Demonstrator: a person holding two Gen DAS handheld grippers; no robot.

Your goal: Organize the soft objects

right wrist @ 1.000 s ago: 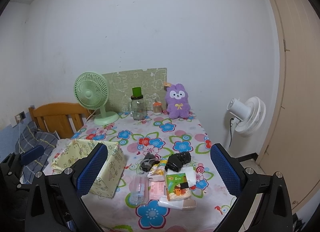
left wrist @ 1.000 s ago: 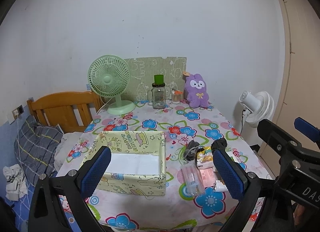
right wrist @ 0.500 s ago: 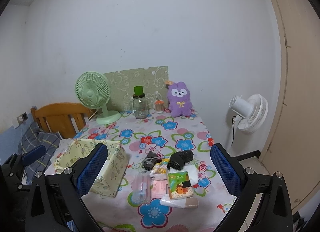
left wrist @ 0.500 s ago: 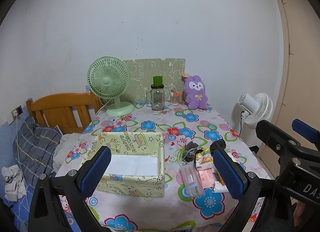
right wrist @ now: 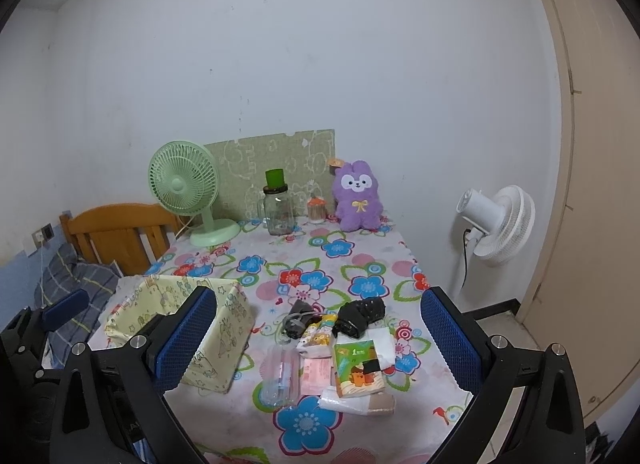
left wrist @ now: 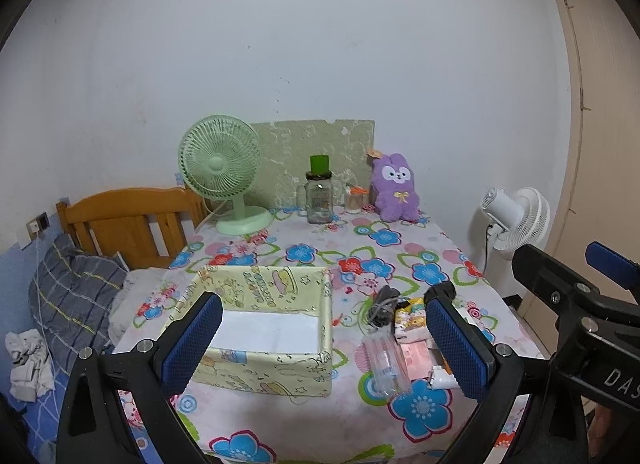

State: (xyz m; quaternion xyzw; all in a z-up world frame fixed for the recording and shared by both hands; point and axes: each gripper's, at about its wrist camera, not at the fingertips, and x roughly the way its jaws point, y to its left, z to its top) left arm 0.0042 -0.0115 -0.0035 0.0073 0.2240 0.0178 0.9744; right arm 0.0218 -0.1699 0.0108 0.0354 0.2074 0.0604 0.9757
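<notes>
A yellow cartoon-print fabric box (left wrist: 264,372) stands open at the table's near left, showing only its white floor. To its right lies a pile of soft items: a black bundle (right wrist: 362,314), a cartoon tissue pack (right wrist: 358,366), a clear pouch (right wrist: 280,376), a pink packet (right wrist: 316,374) and a yellow pack (right wrist: 316,336). A purple plush rabbit (right wrist: 357,196) sits at the table's far edge by the wall. My left gripper (left wrist: 322,302) hovers open before the box. My right gripper (right wrist: 318,294) hovers open before the pile. Neither holds anything.
A green desk fan (left wrist: 224,176), a glass jar with a green lid (left wrist: 319,196) and a small cup (left wrist: 354,200) stand along the back wall. A white floor fan (right wrist: 496,224) stands right of the table. A wooden bed frame (left wrist: 128,220) with bedding is on the left.
Both views drift only slightly. Nothing on the table has moved, and both grippers stay open and empty.
</notes>
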